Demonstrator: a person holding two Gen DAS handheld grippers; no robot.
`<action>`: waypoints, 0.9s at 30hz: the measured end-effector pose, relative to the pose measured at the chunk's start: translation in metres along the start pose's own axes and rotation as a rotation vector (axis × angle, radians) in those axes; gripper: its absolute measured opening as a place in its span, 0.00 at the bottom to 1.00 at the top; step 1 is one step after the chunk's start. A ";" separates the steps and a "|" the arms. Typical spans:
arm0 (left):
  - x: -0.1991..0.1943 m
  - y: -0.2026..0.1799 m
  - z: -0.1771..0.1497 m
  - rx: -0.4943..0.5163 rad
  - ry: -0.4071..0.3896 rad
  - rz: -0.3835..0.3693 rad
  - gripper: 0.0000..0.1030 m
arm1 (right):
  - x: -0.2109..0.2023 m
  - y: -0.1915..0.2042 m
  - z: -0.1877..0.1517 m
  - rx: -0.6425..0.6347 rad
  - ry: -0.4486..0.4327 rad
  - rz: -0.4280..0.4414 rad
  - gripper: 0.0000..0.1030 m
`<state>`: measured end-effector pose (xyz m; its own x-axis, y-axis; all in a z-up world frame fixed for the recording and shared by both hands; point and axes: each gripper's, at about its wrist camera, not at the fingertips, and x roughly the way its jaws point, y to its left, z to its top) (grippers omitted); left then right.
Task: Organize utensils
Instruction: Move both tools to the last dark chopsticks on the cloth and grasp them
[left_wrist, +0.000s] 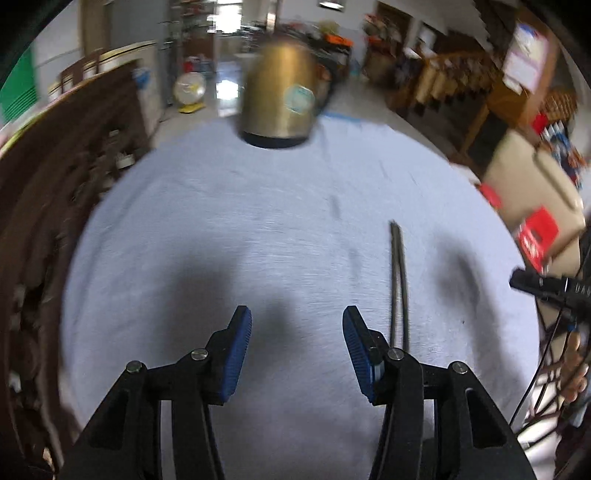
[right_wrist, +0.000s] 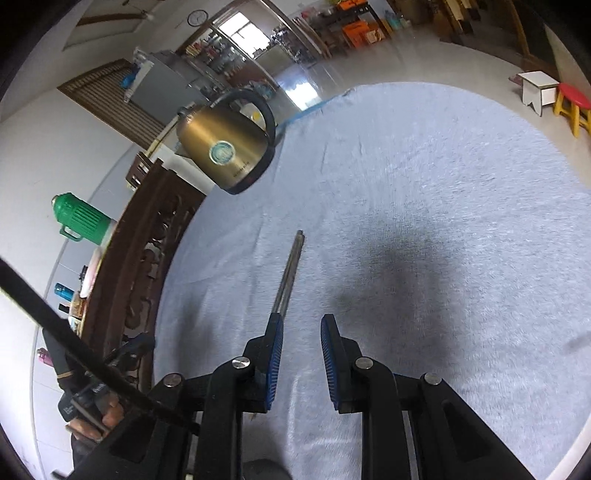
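A pair of dark chopsticks (left_wrist: 399, 280) lies side by side on the pale blue tablecloth (left_wrist: 221, 221). In the left wrist view they run just to the right of my left gripper (left_wrist: 295, 314), whose jaws stand wide open with only cloth between them. In the right wrist view the chopsticks (right_wrist: 291, 269) point away, and their near end passes behind the left finger of my right gripper (right_wrist: 302, 319). That gripper is open by a narrow gap and holds nothing; the chopsticks lie outside the gap.
A brass-coloured kettle (left_wrist: 280, 96) (right_wrist: 225, 147) stands at the far edge of the cloth. Dark carved wooden furniture (right_wrist: 147, 251) borders the table's left side, with a green flask (right_wrist: 81, 221) beyond. A red stool (right_wrist: 574, 98) and cardboard boxes (left_wrist: 535, 192) stand on the floor.
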<state>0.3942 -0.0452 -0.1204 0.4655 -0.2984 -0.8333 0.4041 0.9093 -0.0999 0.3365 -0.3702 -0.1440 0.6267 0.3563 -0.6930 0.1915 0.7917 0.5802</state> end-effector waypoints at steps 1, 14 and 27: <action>0.008 -0.008 0.002 0.024 0.011 -0.003 0.51 | 0.004 -0.001 0.002 -0.001 0.005 -0.004 0.22; 0.072 -0.068 0.007 0.163 0.106 -0.062 0.51 | 0.035 -0.010 0.012 -0.017 0.063 -0.023 0.22; 0.098 -0.080 0.006 0.172 0.152 -0.080 0.51 | 0.057 -0.002 0.017 -0.030 0.087 -0.026 0.22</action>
<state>0.4121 -0.1485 -0.1911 0.3081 -0.3083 -0.9000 0.5688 0.8180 -0.0854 0.3846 -0.3602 -0.1774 0.5539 0.3760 -0.7428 0.1831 0.8154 0.5492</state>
